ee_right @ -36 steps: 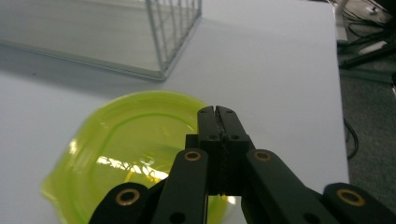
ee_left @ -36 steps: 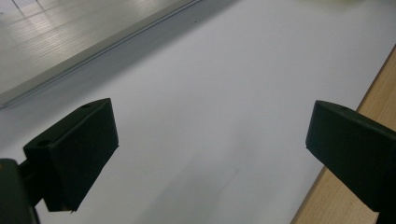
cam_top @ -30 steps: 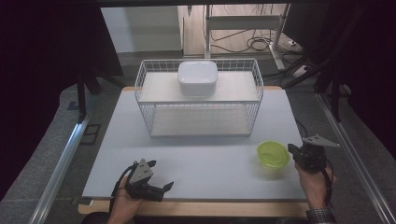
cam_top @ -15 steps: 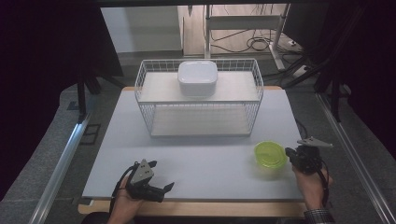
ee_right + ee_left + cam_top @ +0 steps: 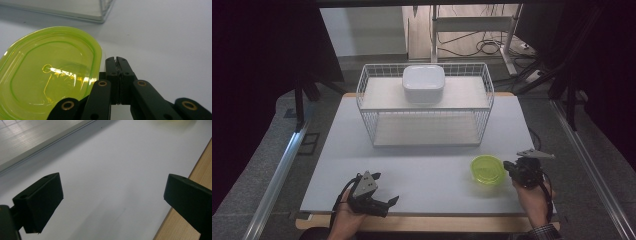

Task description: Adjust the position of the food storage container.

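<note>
We find the right gripper [image 5: 117,60] closed on nothing beside the translucent green plastic lid [image 5: 50,75]; left gripper [image 5: 379,202] open, idle. Lid not yet grasped.

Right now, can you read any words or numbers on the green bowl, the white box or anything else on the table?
None: no word, number or label can be read anywhere.
Green bowl: a small round embossed mark on its bottom, too blurred to read.
White container on the wire rack: plain, no print to be seen.
Table mat: plain.
</note>
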Motion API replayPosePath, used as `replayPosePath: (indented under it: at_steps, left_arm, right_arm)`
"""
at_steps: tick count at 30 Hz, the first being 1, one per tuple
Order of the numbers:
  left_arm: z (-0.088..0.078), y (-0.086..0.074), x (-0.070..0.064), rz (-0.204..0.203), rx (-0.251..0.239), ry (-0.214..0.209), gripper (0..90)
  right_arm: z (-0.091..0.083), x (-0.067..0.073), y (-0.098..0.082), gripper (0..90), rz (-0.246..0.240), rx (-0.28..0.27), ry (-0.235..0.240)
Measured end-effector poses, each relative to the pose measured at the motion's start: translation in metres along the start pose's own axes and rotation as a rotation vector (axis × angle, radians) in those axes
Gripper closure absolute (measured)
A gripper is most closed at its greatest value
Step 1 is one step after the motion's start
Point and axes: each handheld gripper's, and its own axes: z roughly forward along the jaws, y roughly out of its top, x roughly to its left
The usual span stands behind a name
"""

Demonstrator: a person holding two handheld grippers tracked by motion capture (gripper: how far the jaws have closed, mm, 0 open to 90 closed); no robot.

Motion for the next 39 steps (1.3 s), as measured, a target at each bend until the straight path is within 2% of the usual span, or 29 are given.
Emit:
replayPosePath:
  at_steps: [1, 5, 13, 18, 19, 26, 33, 35, 36, 37, 39]
  left_arm:
    - [0.0, 0.0, 0.0, 0.002, 0.001, -0.001, 2.1]
    - [0.0, 0.0, -0.001, 0.006, 0.005, -0.003, 2.1]
    - [0.001, 0.0, -0.001, 0.009, 0.007, 0.0, 2.1]
    - [0.001, 0.0, -0.002, 0.013, 0.007, 0.002, 2.1]
    - [0.001, 0.0, -0.002, 0.014, 0.007, 0.002, 2.1]
    - [0.002, 0.0, -0.002, 0.017, 0.012, -0.001, 2.1]
    - [0.003, 0.0, -0.003, 0.024, 0.022, -0.005, 2.1]
    - [0.003, 0.0, -0.003, 0.025, 0.022, -0.005, 2.1]
    - [0.004, 0.0, -0.003, 0.025, 0.023, -0.005, 2.1]
    - [0.004, 0.0, -0.003, 0.025, 0.023, -0.005, 2.1]
    - [0.004, 0.0, -0.003, 0.026, 0.024, -0.005, 2.1]
  right_arm:
    - [0.001, 0.007, 0.001, 88.6, -0.004, 0.004, 0.015]
    - [0.003, 0.015, 0.001, 88.0, -0.022, 0.006, 0.025]
    - [-0.004, 0.009, -0.005, 86.7, -0.004, 0.022, 0.003]
    - [-0.001, 0.015, -0.013, 86.3, -0.02, 0.068, 0.028]
    - [0.001, 0.019, -0.016, 86.1, -0.031, 0.085, 0.043]
    - [0.006, 0.026, -0.018, 85.9, -0.017, 0.09, 0.102]
    - [0.015, 0.044, -0.014, 85.9, -0.057, 0.085, 0.161]
    - [0.016, 0.046, -0.014, 85.8, -0.055, 0.089, 0.169]
    - [0.02, 0.052, -0.012, 85.8, -0.056, 0.089, 0.193]
    - [0.02, 0.052, -0.012, 85.8, -0.056, 0.089, 0.193]
    - [0.024, 0.058, -0.01, 85.7, -0.055, 0.093, 0.223]
